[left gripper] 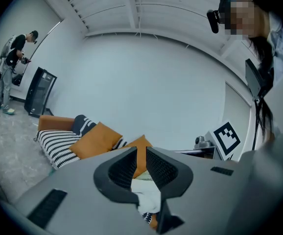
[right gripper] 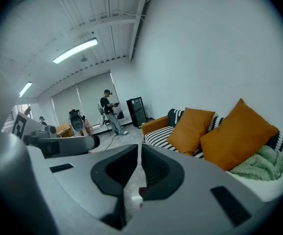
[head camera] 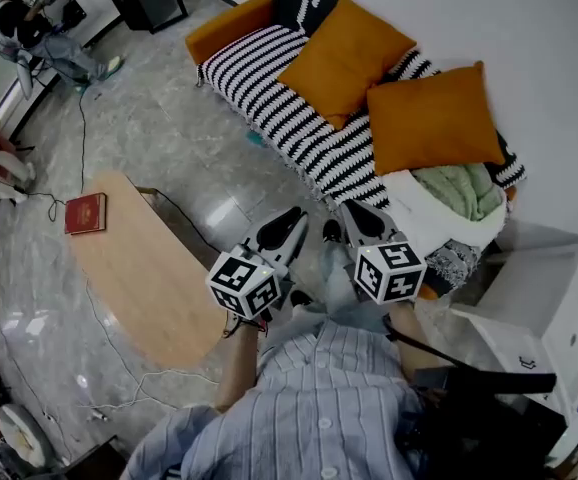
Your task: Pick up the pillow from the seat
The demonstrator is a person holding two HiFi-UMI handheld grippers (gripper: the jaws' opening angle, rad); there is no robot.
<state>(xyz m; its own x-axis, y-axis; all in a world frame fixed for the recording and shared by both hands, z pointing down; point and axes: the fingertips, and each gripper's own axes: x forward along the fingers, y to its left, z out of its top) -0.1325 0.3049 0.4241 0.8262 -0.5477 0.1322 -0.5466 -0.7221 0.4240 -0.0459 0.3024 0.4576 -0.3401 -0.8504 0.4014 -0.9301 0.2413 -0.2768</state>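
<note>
Head view shows the nearer orange pillow (head camera: 431, 118) and a second pillow (head camera: 344, 58) leaning on the striped sofa (head camera: 259, 93), well apart from me. My left gripper (head camera: 291, 216) and right gripper (head camera: 355, 212) hang closed and empty, side by side, probably poised before reaching.

White wall (head camera: 529, 8), grey marble floor (head camera: 149, 138) (glossy), striped sofa (head camera: 269, 80), wooden table (head camera: 149, 278).
</note>
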